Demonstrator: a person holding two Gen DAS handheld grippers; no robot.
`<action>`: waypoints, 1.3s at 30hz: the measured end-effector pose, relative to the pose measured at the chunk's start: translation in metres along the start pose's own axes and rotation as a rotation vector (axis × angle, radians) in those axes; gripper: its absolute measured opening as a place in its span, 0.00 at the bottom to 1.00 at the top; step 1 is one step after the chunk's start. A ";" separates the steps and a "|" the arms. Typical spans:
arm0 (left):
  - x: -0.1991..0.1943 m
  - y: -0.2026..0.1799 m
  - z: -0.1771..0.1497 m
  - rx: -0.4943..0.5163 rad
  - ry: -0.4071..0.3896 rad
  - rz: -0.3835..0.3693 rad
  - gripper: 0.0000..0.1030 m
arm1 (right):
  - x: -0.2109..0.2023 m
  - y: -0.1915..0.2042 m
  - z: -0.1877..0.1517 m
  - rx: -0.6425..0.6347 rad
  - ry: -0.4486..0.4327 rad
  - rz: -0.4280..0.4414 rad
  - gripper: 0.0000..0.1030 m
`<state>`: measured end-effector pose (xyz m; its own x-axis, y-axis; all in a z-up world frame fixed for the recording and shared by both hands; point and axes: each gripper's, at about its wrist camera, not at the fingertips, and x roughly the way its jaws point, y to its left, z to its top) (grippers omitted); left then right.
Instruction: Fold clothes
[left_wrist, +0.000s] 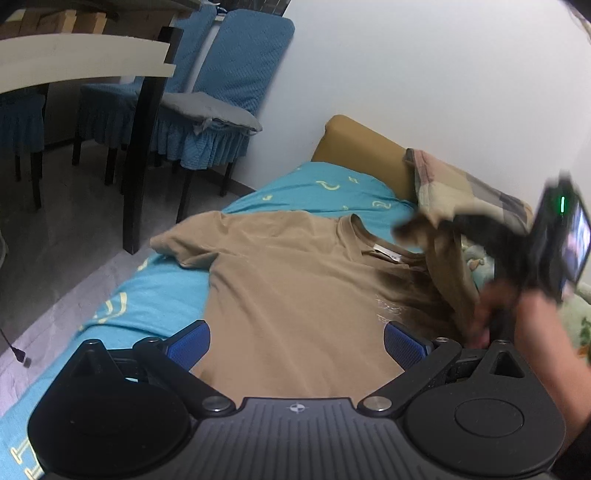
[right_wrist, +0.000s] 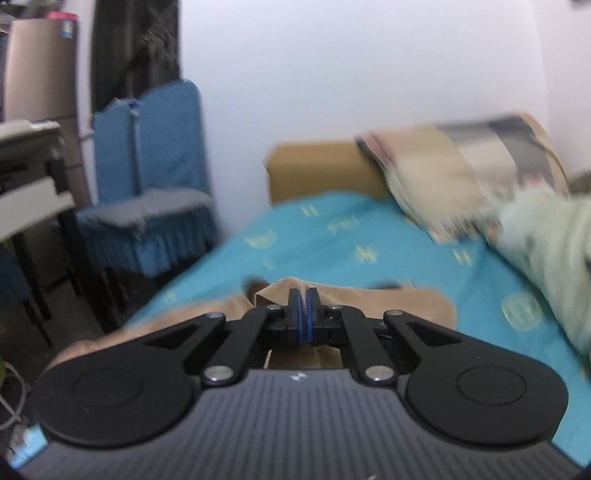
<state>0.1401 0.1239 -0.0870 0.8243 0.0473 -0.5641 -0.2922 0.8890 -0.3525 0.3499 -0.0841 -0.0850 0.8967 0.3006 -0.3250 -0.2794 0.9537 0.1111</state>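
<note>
A tan T-shirt (left_wrist: 295, 288) lies spread on a turquoise sheet (left_wrist: 155, 295), collar toward the far end. My left gripper (left_wrist: 297, 341) hovers open over its lower part, blue pads (left_wrist: 188, 345) wide apart with nothing between them. In the left wrist view my right gripper (left_wrist: 410, 230) is blurred at the right, lifting the shirt's right sleeve side, which hangs in a fold from it. In the right wrist view the right gripper (right_wrist: 304, 295) is shut on a pinch of tan T-shirt (right_wrist: 280, 290) fabric, above the turquoise sheet (right_wrist: 332, 240).
A tan headboard (left_wrist: 362, 147) and a patterned pillow (left_wrist: 461, 188) sit at the bed's far end. Blue-covered chairs (left_wrist: 221, 92) and a dark-legged table (left_wrist: 140, 155) stand left of the bed. A pale green blanket (right_wrist: 546, 251) lies at right. A hand (left_wrist: 491, 306) holds the right gripper.
</note>
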 end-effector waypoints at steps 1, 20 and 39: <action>0.001 0.002 0.001 -0.007 0.000 0.006 0.98 | 0.002 0.007 0.007 0.020 -0.015 0.024 0.05; -0.001 0.000 0.002 0.084 -0.051 0.031 0.95 | -0.031 0.018 -0.019 -0.002 0.051 -0.009 0.82; -0.105 -0.056 -0.061 0.286 -0.013 -0.145 0.94 | -0.372 -0.019 -0.076 0.172 0.032 -0.105 0.82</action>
<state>0.0401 0.0411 -0.0536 0.8540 -0.0849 -0.5133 -0.0249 0.9788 -0.2034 -0.0041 -0.2137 -0.0380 0.9059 0.2020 -0.3723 -0.1195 0.9651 0.2328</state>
